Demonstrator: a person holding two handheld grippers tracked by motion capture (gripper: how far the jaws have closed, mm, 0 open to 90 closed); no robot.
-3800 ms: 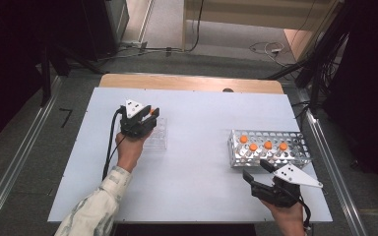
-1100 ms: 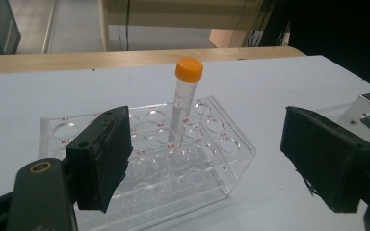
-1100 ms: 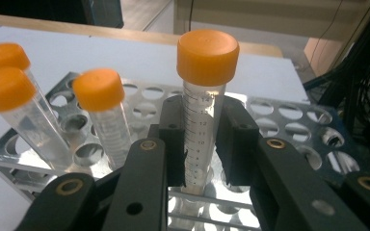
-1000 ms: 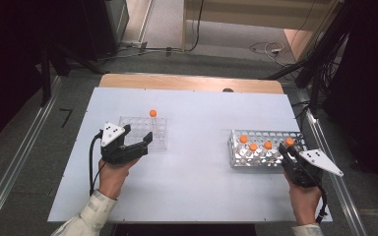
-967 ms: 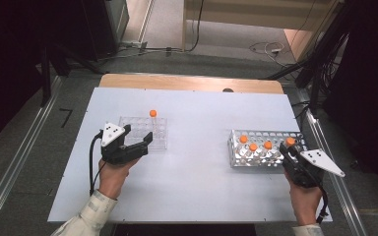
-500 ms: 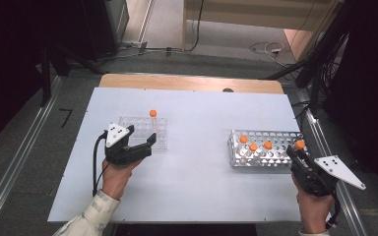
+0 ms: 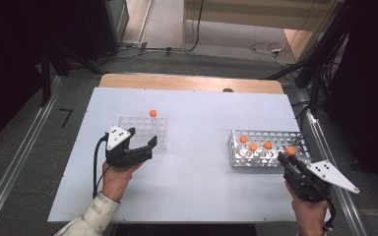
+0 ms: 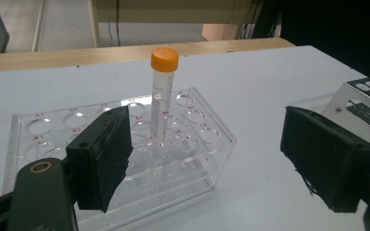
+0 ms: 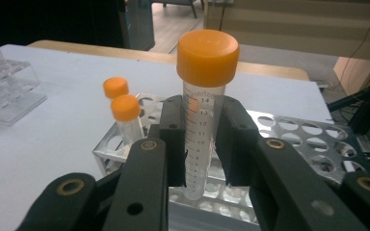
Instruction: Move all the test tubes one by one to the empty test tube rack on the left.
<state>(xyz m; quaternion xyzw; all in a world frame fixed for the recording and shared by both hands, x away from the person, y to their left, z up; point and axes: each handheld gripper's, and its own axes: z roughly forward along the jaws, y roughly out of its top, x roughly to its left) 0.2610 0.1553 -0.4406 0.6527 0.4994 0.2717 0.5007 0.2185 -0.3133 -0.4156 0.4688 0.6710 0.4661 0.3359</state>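
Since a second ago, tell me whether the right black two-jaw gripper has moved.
Yes. The right gripper, shut on an orange-capped clear tube, has drawn back toward the table's near edge, away from the perforated metal rack.

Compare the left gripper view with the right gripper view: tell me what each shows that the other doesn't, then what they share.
Left gripper view: the left gripper, open, with nothing between its pads, and the clear rack's lettered holes. Right gripper view: the right gripper shut on an orange-capped tube, with two more capped tubes beyond. Both: the clear rack with its single tube, the metal rack, and the white table.
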